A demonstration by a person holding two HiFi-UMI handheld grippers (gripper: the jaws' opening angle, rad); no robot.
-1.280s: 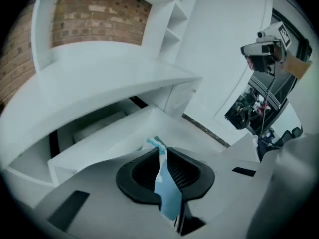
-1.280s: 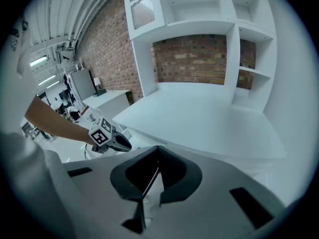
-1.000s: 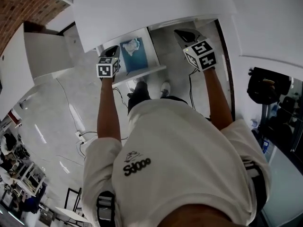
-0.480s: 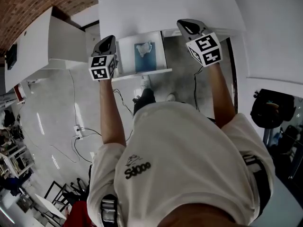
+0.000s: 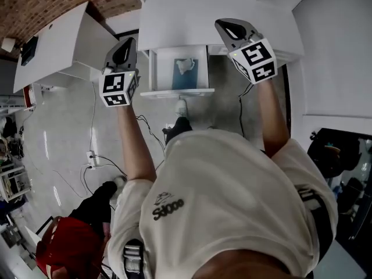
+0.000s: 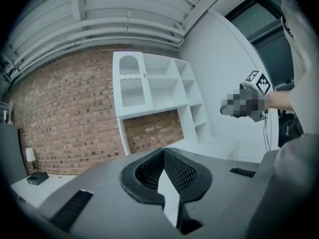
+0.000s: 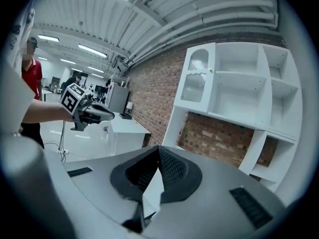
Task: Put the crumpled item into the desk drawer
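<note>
The crumpled white item (image 5: 186,65) lies on the blue lining inside the open desk drawer (image 5: 178,92), under the white desk top (image 5: 197,16). My left gripper (image 5: 124,45) is held up to the left of the drawer, apart from it. To the drawer's right, over the desk edge, is my right gripper (image 5: 228,28). In the left gripper view the left gripper (image 6: 162,152) has its tips together with nothing between them. The right gripper (image 7: 158,148) looks the same in its own view. Both point at the brick wall, not at the drawer.
A second white desk (image 5: 64,39) stands to the left. Cables (image 5: 99,156) run over the shiny floor. A person in red (image 5: 64,246) is at the lower left, dark gear (image 5: 334,156) at the right. White shelving (image 7: 239,88) hangs on the brick wall.
My left gripper has moved left, away from the drawer's side. The right gripper has kept its place to the drawer's right. The crumpled item has stayed in the open drawer.
</note>
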